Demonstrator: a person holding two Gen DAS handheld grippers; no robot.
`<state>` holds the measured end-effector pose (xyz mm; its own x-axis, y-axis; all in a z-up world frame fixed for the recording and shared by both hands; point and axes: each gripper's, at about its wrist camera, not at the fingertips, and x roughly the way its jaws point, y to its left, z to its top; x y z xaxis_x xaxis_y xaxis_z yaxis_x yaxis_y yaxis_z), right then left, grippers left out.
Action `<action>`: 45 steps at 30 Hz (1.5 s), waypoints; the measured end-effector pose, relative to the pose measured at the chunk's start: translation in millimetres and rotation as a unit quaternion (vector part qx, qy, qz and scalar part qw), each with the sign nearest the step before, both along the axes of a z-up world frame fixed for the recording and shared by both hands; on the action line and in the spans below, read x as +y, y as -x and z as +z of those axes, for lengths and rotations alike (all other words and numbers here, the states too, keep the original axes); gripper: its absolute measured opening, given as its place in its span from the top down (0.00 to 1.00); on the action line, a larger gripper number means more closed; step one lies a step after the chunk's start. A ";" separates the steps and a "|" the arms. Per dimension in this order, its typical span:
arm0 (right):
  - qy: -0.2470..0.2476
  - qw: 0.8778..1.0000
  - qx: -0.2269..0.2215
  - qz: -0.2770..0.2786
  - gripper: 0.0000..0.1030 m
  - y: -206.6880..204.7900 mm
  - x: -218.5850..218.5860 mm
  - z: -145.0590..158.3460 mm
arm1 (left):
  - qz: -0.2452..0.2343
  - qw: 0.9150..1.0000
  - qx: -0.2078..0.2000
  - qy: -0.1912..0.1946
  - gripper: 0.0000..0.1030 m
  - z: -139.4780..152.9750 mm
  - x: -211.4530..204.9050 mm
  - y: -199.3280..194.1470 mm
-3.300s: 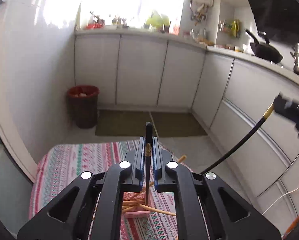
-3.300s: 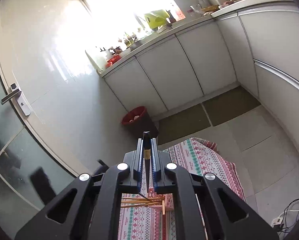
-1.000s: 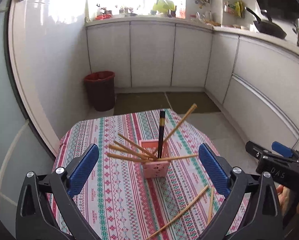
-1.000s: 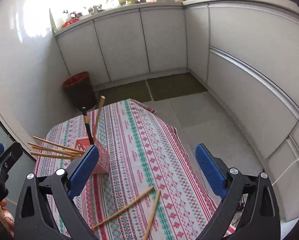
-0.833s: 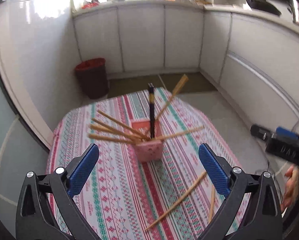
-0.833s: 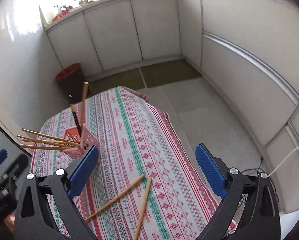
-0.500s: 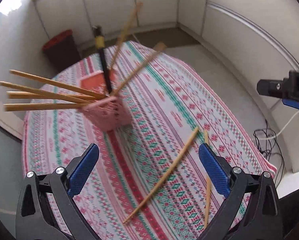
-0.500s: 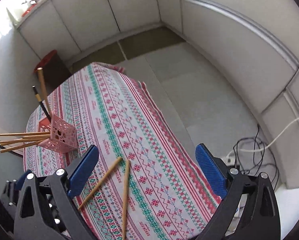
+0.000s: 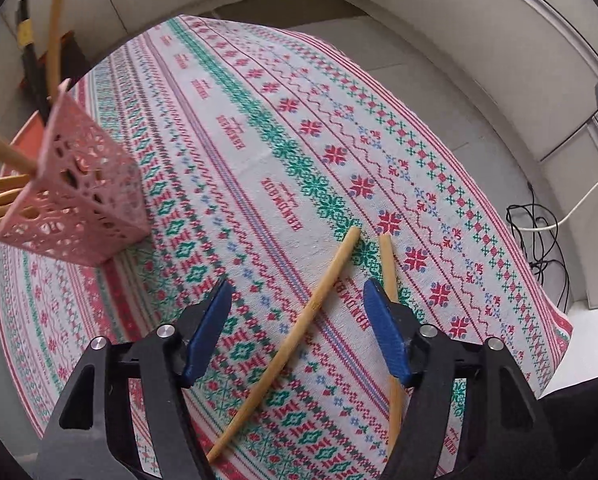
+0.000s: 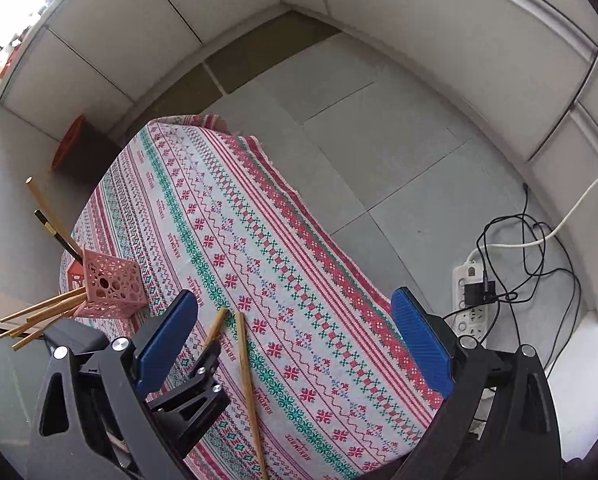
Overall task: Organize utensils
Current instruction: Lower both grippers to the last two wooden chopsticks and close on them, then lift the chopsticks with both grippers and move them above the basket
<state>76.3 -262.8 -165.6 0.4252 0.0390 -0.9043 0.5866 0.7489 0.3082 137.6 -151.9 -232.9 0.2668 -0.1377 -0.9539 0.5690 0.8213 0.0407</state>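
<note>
Left gripper [image 9: 297, 304]: blue-padded jaws closing around one bare wooden chopstick [image 9: 299, 328], not yet touching.
Right gripper [image 10: 295, 328]: wide open, empty.
Chopsticks' place: patterned tablecloth [image 9: 259, 128], near edge.
Pink lattice holder [image 9: 79, 196]: far-left corner.

Two bamboo chopsticks [image 9: 295, 344] flat on cloth; others in pink holder [image 9: 79, 196].

Pink holder [image 9: 79, 196], red-green patterned tablecloth [image 9: 299, 140]

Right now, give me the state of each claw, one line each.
Left claw: closing around a loose bamboo chopstick, pads not yet on it.
Right claw: open wide, holding nothing.
</note>
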 end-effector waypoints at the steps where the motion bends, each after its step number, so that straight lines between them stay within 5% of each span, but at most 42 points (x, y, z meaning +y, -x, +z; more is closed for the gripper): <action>1: -0.002 1.000 0.002 0.000 0.08 -0.5 -0.8 -1.2 | -0.004 1.000 0.007 -0.004 0.44 -4.7 -2.2 -0.8; 7: 0.001 1.000 0.014 0.005 0.08 -4.6 2.0 -8.3 | -0.023 1.000 0.012 -0.004 0.62 -12.8 -6.5 -0.9; 11: 0.001 1.000 0.022 0.009 0.08 -7.8 5.4 -15.3 | -0.038 0.999 0.006 0.003 0.86 -12.4 -6.3 6.2; 14: -0.003 0.999 0.032 0.011 0.08 -11.1 7.0 -23.1 | -0.037 0.999 0.006 0.013 0.92 -12.1 1.4 12.5; 22: 0.006 0.997 0.066 0.042 0.08 -26.2 30.5 -49.2 | -0.014 1.000 -0.002 0.024 0.94 9.6 50.7 33.4; 30: 0.061 0.985 0.111 0.120 0.11 -42.6 86.7 -79.1 | 0.007 0.997 -0.060 0.048 0.94 63.8 94.3 68.2; 34: 0.037 0.978 0.142 0.150 0.32 -48.2 110.3 -105.5 | 0.025 0.992 -0.106 0.060 0.94 93.6 118.4 80.3; 37: 0.094 0.973 0.125 0.171 0.51 -47.9 131.4 -104.8 | 0.037 0.988 -0.131 0.071 0.94 113.8 132.6 80.5; 41: 0.079 0.975 0.104 0.179 0.88 -42.8 135.0 -105.1 | 0.047 0.984 -0.154 0.080 0.94 127.8 140.1 83.4; 45: 0.033 0.979 0.081 0.186 0.92 -35.4 131.5 -95.4 | 0.057 0.979 -0.174 0.091 0.94 139.8 145.1 82.8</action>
